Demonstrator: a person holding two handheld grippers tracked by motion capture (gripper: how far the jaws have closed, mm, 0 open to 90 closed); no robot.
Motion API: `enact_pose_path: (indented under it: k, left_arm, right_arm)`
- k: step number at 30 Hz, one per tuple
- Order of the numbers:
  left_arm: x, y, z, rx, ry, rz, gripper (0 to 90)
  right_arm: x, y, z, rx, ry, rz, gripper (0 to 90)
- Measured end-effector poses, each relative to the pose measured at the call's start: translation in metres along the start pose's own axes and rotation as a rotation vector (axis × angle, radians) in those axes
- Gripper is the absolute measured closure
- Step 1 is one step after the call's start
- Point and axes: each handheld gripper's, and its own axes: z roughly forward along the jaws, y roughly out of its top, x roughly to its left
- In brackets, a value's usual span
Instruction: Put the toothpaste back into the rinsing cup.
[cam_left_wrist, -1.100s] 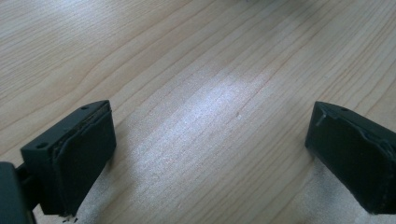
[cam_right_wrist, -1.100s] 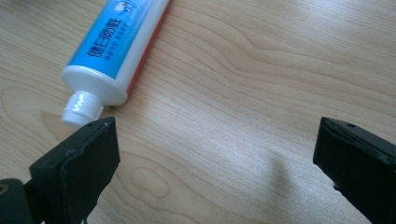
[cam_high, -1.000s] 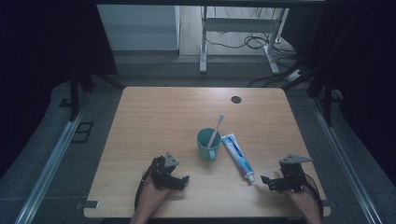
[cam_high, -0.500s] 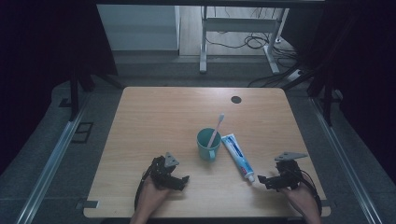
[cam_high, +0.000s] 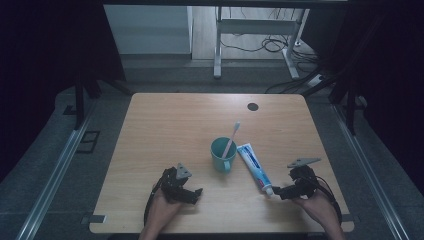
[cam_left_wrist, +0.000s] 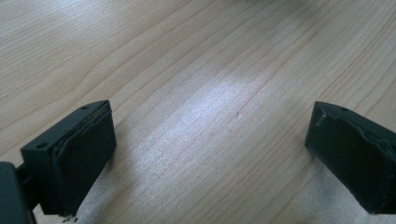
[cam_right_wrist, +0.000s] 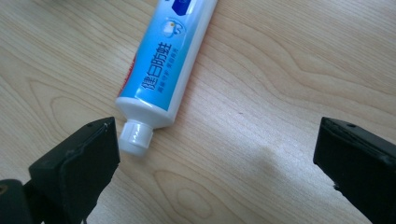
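A toothpaste tube (cam_high: 254, 168) lies flat on a wooden table (cam_high: 165, 125), right of centre in the high view, its white cap (cam_right_wrist: 136, 137) pointing toward the person's side and just beside a teal cup (cam_high: 222, 154) that holds a toothbrush (cam_high: 231, 138). The right gripper (cam_high: 278, 191), at the lower right of that frame, stands with its jaws wide and holding nothing; in the right gripper view the cap sits at the lower left, right up against the left-hand jaw, while the other jaw stands well apart over bare wood. The risk from here, as it looks: a closing grip so far off-centre could catch only the small round cap, which may slip out or swing the tube sideways into the cup (and tip the toothbrush with it). The right hand (cam_high: 316, 207) rests low at the table's near edge, wrist angled inward. The left gripper (cam_high: 191, 195), lower centre-left, points down at bare wood, jaws likewise spread and empty.
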Motion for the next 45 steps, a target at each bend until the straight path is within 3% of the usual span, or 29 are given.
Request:
enact_pose_path:
  k: [15, 37, 45]
  left_arm:
    - [0.000, 0.000, 0.000, 0.000, 0.000, 0.001, 1.8]
    - [0.000, 0.000, 0.000, 0.006, -0.001, 0.004, 1.8]
    - [0.000, 0.000, 0.000, 0.006, -0.001, 0.005, 1.8]
  right_arm:
    - [0.003, 0.026, 0.004, 0.091, 0.033, 0.016, 10.4]
    - [0.013, 0.057, 0.025, 0.222, 0.039, -0.058, 19.7]
    - [0.011, 0.069, 0.034, 0.275, 0.044, -0.027, 19.6]
